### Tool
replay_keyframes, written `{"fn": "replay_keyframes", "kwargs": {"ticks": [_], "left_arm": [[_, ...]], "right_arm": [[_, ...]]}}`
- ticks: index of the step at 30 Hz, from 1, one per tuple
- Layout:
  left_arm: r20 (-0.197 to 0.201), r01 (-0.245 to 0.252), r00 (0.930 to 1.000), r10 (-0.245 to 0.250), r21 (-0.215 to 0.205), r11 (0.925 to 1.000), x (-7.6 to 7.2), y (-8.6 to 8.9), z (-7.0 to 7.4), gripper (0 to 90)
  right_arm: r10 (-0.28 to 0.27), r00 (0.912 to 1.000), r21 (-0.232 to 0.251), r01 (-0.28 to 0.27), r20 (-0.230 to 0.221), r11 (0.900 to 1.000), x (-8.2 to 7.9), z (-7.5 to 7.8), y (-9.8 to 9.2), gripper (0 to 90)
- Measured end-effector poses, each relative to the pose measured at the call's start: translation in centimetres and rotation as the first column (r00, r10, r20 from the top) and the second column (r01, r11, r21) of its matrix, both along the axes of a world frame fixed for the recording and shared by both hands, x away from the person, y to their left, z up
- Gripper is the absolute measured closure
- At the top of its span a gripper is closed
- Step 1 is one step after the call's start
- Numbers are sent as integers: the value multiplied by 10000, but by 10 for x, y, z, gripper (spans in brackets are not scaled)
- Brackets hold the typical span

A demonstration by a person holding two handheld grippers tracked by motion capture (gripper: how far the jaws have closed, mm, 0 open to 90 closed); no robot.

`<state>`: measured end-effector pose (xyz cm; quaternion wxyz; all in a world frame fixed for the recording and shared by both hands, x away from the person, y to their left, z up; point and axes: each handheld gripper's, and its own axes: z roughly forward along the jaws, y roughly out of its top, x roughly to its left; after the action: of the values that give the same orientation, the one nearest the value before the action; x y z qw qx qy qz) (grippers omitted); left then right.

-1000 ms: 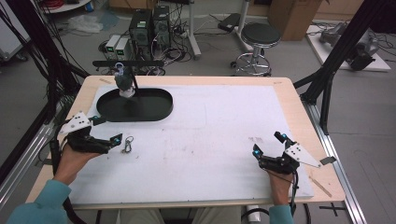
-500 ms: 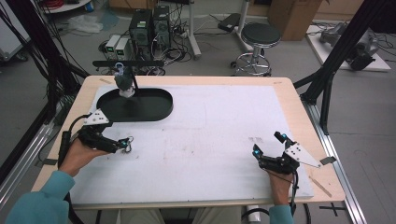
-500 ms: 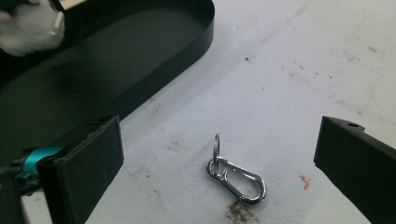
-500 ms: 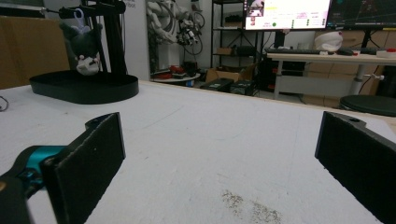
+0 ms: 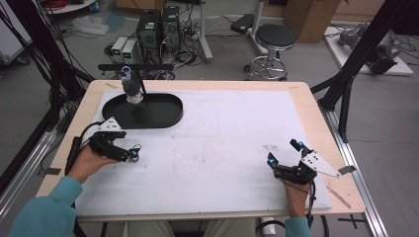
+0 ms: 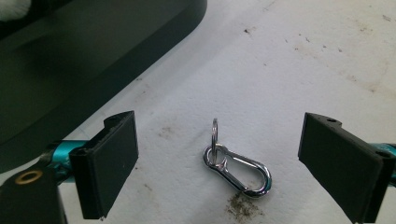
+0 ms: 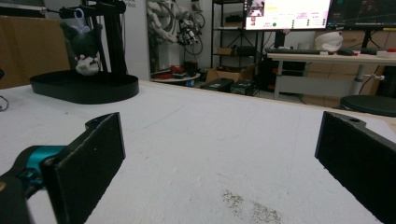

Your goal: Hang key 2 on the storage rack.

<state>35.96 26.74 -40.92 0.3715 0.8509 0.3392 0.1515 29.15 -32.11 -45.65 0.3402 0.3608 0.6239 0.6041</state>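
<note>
A small silver carabiner (image 6: 239,169) with a key ring (image 6: 214,133) on one end lies flat on the white mat. My left gripper (image 6: 225,151) is lowered over it, one jaw on each side with a gap to each pad. Its jaws have just been closing a little and stand open around the clip. In the high view the left gripper (image 5: 132,153) is at the mat's left side, with the carabiner (image 5: 136,147) at its tips. My right gripper (image 5: 282,151) rests open at the front right, with nothing between its jaws (image 7: 224,140).
A black oval base (image 5: 163,116) sits at the back left, close behind the left gripper. A black stand rises from it, with a dark plush toy (image 5: 131,90) hanging on it. The toy (image 7: 87,46) and the base (image 7: 84,88) also appear far off in the right gripper view. The white mat (image 5: 222,143) covers the table.
My left hand has moved right and down to the carabiner, and its jaws now straddle it. The right hand has kept still.
</note>
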Motion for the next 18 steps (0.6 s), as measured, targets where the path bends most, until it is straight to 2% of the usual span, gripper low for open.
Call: {"fn": "replay_keyframes", "kwargs": {"ticks": [4, 6, 11, 18], "left_arm": [[-192, 17, 9998, -14, 154, 9999, 2, -2, -3, 147], [-268, -32, 9996, 39, 234, 9997, 3, -3, -4, 199], [-475, -12, 9989, 21, 193, 9998, 6, -3, -6, 262], [-665, 271, 9975, -254, 253, 9993, 8, -3, -9, 435]], "right_arm": [[13, 10000, 23, -13, -49, 10000, 0, 0, 0, 7], [13, 10000, 20, -13, -48, 10000, 0, 0, 0, 7], [2, 10000, -7, -2, 7, 10000, 0, 0, 0, 7], [12, 10000, 20, -12, -45, 10000, 0, 0, 0, 7]]}}
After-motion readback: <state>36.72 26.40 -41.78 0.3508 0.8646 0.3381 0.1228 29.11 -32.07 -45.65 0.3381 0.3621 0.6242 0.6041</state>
